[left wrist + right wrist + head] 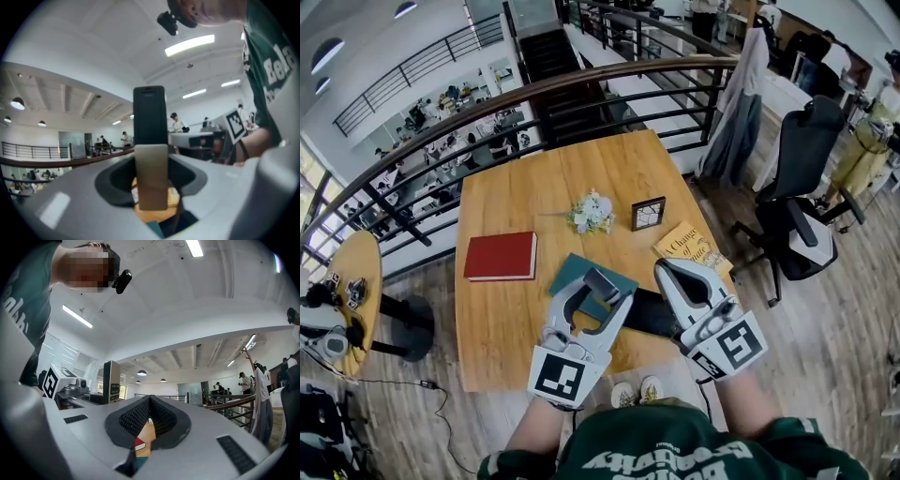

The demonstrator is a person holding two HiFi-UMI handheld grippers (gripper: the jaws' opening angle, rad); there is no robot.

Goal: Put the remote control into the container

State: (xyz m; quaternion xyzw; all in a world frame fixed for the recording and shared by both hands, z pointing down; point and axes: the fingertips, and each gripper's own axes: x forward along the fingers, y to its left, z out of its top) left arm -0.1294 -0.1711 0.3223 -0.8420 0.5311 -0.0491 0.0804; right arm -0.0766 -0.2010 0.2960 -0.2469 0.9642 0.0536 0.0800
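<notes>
The clearest writing is on the yellow book [692, 248] at the right side of the wooden worktop [506, 328]: its cover reads "A Change of", and the line below is too small to make out. The person's green shirt [675, 450] carries large white lettering, upside down and cut off by the lower edge of the head view; the left gripper view catches only the letters "Bela" at its right edge. The remote control [602, 283] is up off the worktop, gripped between the jaws of the left tongs [605, 287]. It stands upright there, its dark upper half rising above a pale lower half. From the right gripper view its face shows small greenish buttons, but their marks cannot be read. The right tongs [669, 270] are closed on nothing, the ribbed pads meeting. A dark container [652, 315] lies at the near edge of the worktop between the two tongs. They cover most of it, so its inside and any contents cannot be seen. Under the left tongs lies a teal flat item [570, 270], partly hidden. Farther back are a red book [501, 256] with no title showing, a small bunch of flowers [592, 213] and a little picture frame [648, 214].
</notes>
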